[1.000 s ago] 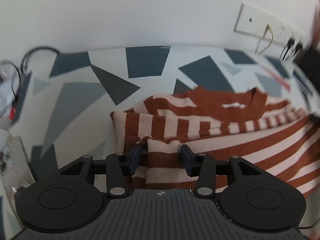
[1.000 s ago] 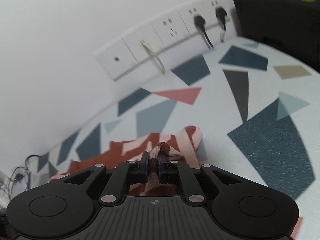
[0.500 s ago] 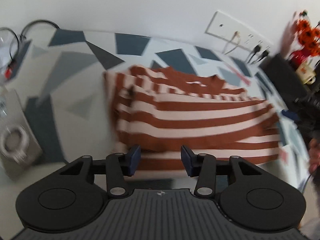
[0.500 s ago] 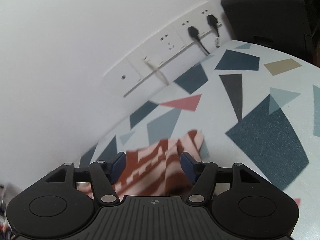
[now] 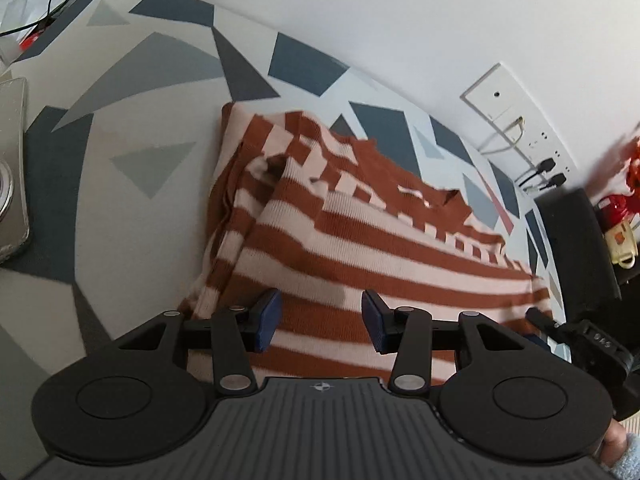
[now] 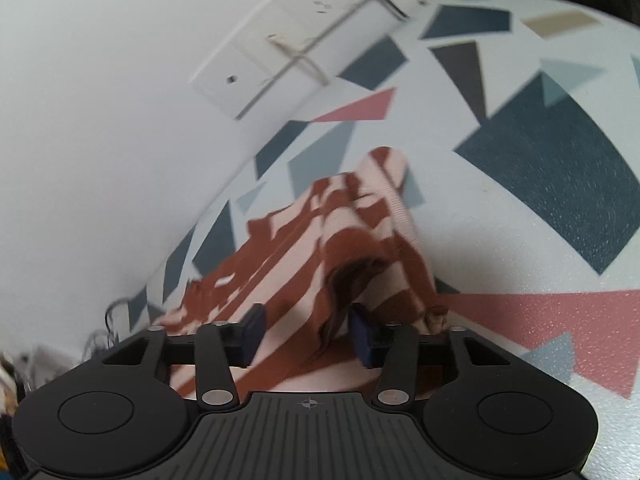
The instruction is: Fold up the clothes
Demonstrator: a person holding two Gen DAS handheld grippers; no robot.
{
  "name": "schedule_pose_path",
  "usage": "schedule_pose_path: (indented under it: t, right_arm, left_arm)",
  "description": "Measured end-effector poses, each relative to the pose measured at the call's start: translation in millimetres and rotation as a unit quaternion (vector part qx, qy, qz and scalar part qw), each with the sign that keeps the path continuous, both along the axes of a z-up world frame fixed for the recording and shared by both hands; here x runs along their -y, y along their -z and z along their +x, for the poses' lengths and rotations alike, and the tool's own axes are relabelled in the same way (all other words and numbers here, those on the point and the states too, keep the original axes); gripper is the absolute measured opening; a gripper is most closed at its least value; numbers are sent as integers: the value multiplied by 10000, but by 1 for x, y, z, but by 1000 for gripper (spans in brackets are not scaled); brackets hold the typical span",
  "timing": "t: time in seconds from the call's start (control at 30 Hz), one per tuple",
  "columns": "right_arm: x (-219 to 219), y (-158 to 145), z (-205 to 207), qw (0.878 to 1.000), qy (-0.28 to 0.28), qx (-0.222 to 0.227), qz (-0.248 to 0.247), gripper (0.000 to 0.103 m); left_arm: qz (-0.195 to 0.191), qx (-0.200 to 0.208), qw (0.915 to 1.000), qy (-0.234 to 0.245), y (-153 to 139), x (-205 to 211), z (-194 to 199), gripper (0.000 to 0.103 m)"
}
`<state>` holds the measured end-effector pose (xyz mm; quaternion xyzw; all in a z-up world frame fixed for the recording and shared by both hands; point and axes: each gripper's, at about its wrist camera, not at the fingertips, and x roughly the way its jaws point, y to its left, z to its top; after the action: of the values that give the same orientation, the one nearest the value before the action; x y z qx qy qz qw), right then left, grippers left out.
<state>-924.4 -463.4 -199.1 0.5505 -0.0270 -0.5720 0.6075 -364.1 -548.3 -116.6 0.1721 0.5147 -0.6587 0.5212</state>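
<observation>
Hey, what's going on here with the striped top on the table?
A person is folding a striped sweater on a patterned table, working with handheld tongs in each hand. Right now both the left tongs and the right tongs are open above the near edge of the garment, gripping nothing. The sweater lies folded over on itself, collar toward the wall, its right end bunched and not flat.

Left wrist view: looking down and forward from close above the striped sweater (image 5: 360, 248), facing the wall outlet panel (image 5: 516, 128). Right wrist view: sitting nearer the sweater's (image 6: 320, 248) other end, facing the same outlet panel (image 6: 288, 48). Sharing the sweater, patterned tabletop (image 5: 132, 168), wall.
</observation>
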Motion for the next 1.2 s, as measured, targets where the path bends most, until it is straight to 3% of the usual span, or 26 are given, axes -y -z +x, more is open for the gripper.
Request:
schedule_pose_path:
  t: [0.03, 0.07, 0.1, 0.17, 0.2, 0.4, 0.47, 0.57, 0.67, 0.77, 0.83, 0.93, 1.07, 1.2]
  right_arm:
    - [3, 2, -2, 10000, 10, 39, 17, 26]
    - [5, 3, -3, 10000, 12, 78, 35, 19]
    - [7, 4, -4, 9999, -2, 118, 54, 16]
    - [10, 5, -5, 9997, -20, 213, 81, 4]
    - [11, 2, -6, 9997, -37, 242, 59, 4]
    - [19, -30, -11, 9988, -276, 259, -326, 3]
    - [27, -37, -14, 9985, -305, 249, -382, 3]
    - [36, -36, -17, 9987, -378, 140, -316, 3]
    - [35, -23, -18, 9992, -357, 144, -113, 3]
    - [31, -10, -22, 9995, -229, 197, 76, 3]
    - [30, -5, -23, 9995, -177, 236, 151, 3]
    - [31, -9, -20, 9995, -279, 58, 150, 3]
    - [28, -10, -20, 9995, -296, 22, 145, 3]
    - [25, -11, -20, 9995, -285, 33, 153, 3]
  left_arm:
    - [-17, 24, 10000, -24, 0, 1, 0, 40]
    - [-19, 20, 10000, -63, 0, 2, 0, 18]
    - [-18, 14, 9999, -106, 1, 4, 1, 5]
    - [23, -37, 9995, -314, 1, 3, 6, 1]
    - [1, -49, 9993, -379, -2, 2, 8, 0]
    - [-366, 160, 9987, -329, -33, 6, 12, 0]
    - [-261, 251, 9991, -239, -33, 9, 15, 0]
    - [-176, 789, 9964, 235, -26, 7, 8, 4]
    - [-68, 1016, 9927, 653, -13, -3, -1, 5]
    - [-37, 756, 9956, 550, -1, -11, 0, 5]
    - [-83, 804, 9956, 467, -2, -13, 0, 5]
    - [-155, 879, 9954, 347, -4, -16, 0, 11]
    - [-362, 1066, 9931, 331, -12, -25, -4, 38]
    - [-327, 1305, 9907, 208, -9, -31, -6, 40]
